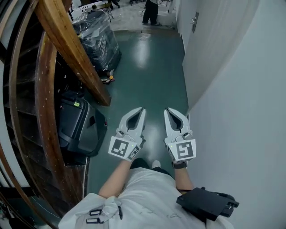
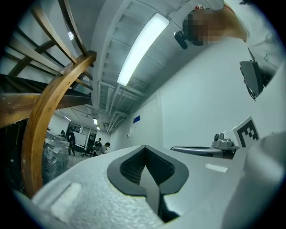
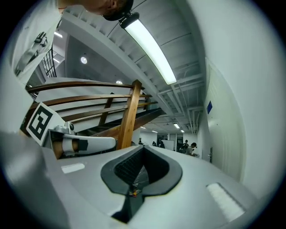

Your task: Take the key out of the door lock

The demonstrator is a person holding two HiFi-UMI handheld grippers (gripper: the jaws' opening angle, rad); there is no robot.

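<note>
**Both Grippers Shut in Corridor, Door Well Ahead**

Two hand-held grippers are seen side by side over a green floor (image 1: 152,76) in a narrow corridor, pointed along it. The left gripper (image 1: 141,109) is shown fully closed, its jaws pressed together along the seam, and nothing is held between them. The right gripper (image 1: 168,110) is likewise closed. Only a tiny reddish speck (image 3: 133,192) is seen at the seam of its pads, too small to be identified.

The corridor is bounded on the right by a white wall (image 1: 241,125), in which a door (image 1: 210,27) is set well ahead of the grippers. A handle (image 1: 195,21) can be made out on the door. The key itself cannot be made out in any view, as the lock is too far off and too small.

On the left, a curved wooden stair rail (image 1: 67,49) is seen, with a black case (image 1: 78,127) just beside it and a plastic-wrapped load (image 1: 98,40) farther along. At the far end of the corridor a person (image 1: 151,12) is seen standing.
</note>
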